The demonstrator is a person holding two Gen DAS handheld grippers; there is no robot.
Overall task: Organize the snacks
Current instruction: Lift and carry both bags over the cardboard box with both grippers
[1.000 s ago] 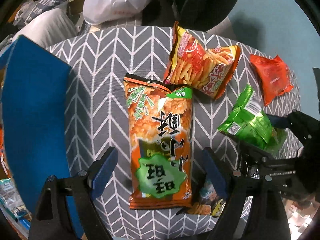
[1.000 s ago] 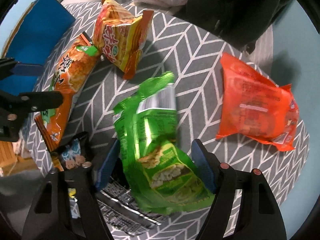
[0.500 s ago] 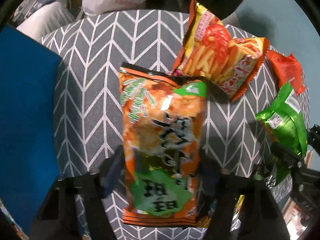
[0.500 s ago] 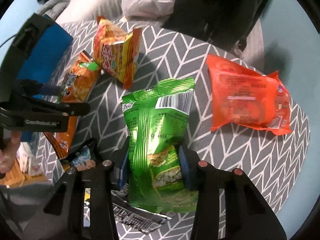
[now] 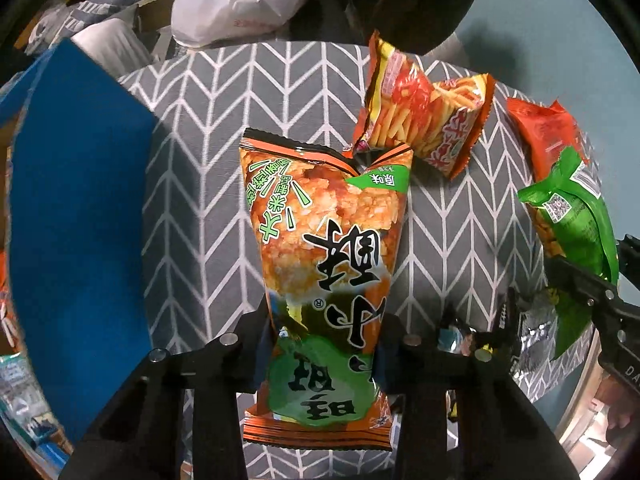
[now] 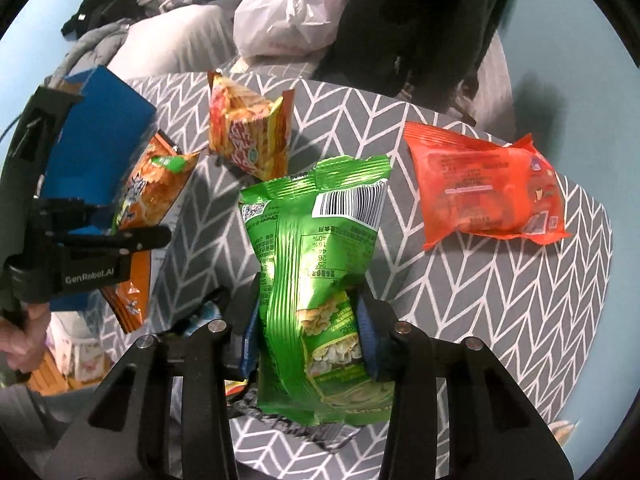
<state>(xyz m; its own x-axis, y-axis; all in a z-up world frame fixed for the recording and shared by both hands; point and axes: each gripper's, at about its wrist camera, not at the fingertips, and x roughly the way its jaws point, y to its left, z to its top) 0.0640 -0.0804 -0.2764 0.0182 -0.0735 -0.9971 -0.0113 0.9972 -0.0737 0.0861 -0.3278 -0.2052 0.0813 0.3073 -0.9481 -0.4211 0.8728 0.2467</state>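
A tall orange snack bag with green print stands between the fingers of my left gripper. The jaws are closing and pinch the bag in at its lower half. My right gripper is closing on a green snack bag, whose waist crumples between the blue pads, barcode side facing up. The green bag hangs above the grey chevron tablecloth. In the right wrist view the left gripper and the orange bag show at the left.
A fries-print bag and a red-orange bag lie on the cloth. A blue box stands at the left. Small packets lie near the front edge. A white plastic bag and dark clothing sit beyond the table.
Both grippers have gone from wide open to pinched on their bags. The right one has risen with the green bag. The left one shifted while closing on the orange bag.
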